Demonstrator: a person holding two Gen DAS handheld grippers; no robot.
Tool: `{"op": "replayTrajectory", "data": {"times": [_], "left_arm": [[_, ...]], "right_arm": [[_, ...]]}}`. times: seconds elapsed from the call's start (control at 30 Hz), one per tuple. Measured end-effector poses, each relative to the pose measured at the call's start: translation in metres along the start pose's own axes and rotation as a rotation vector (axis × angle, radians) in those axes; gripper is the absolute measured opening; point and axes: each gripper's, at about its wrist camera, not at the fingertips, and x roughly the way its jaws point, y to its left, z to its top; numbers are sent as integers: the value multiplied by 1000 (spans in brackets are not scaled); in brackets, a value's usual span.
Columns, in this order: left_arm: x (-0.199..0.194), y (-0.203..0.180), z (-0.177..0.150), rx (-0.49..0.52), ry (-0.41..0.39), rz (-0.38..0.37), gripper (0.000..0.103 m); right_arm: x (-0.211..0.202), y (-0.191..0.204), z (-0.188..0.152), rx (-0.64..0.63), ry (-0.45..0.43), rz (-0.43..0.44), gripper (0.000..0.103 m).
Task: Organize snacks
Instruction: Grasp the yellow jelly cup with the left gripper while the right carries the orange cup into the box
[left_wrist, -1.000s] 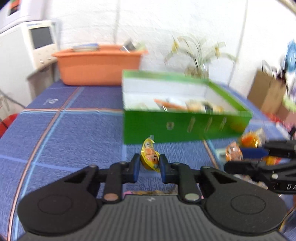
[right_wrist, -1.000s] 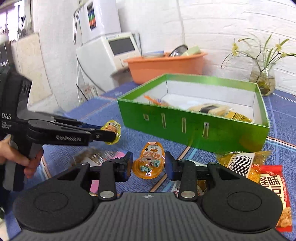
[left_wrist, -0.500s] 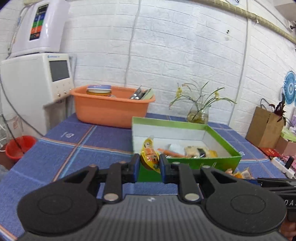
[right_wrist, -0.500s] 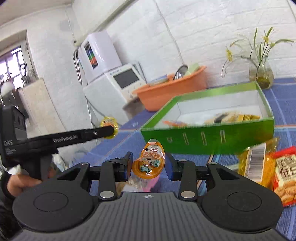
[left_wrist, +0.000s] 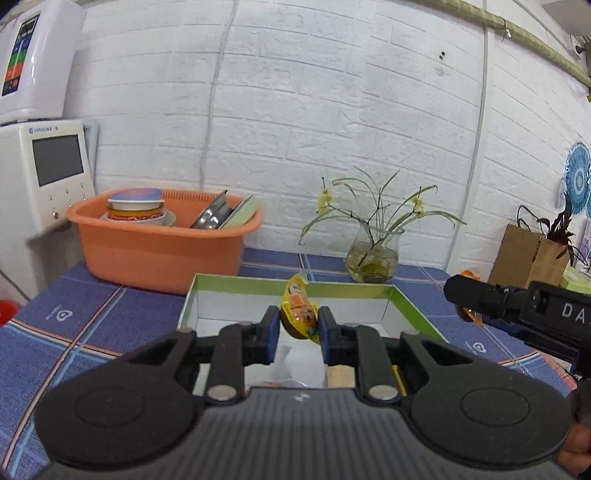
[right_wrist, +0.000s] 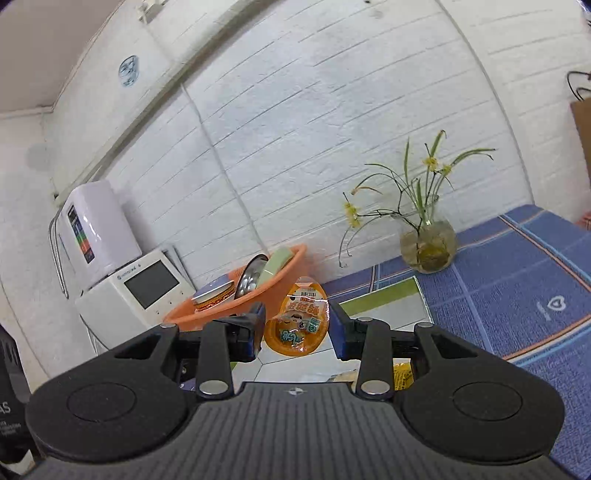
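My left gripper is shut on a yellow-orange jelly cup, seen edge-on, held over the open green box. White and yellow wrappers lie in the box floor below it. My right gripper is shut on a second orange jelly cup, label facing the camera, above the near part of the same green box. The right gripper's black body reaches in from the right edge of the left wrist view, with an orange snack at its tip.
An orange basin of bowls and dishes stands behind the box at the left. A glass vase with flowers sits behind it at the wall. White appliances stand at far left, a brown paper bag at right. Blue checked cloth covers the table.
Both grippers rose from the table with their jelly cups and moved forward over the green box. The right gripper's view rolled and tilted upward.
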Motion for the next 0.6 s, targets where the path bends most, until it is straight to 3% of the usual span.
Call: {"op": "replayTrajectory", "data": {"times": [0.23,0.43,0.53,0.57,0.6], "left_arm": [[31,2,-25,33,101,12,19],[36,0,-30,57,111,23,21],[32,-3,-30,80,86,39,45],[31,-4,-29,87,75,46,51],[29,-5,-29,96,65,52,51]], "right_arm": [[34,-17,-28,-51,156,-114,64],[38,-13,-34,-129,172,-162,72],[37,-17,-32,-83,176,-145,103],[36,-18,-30,-64,172,-140,103],[34,-18,-29,-57,169,-131,103]]}}
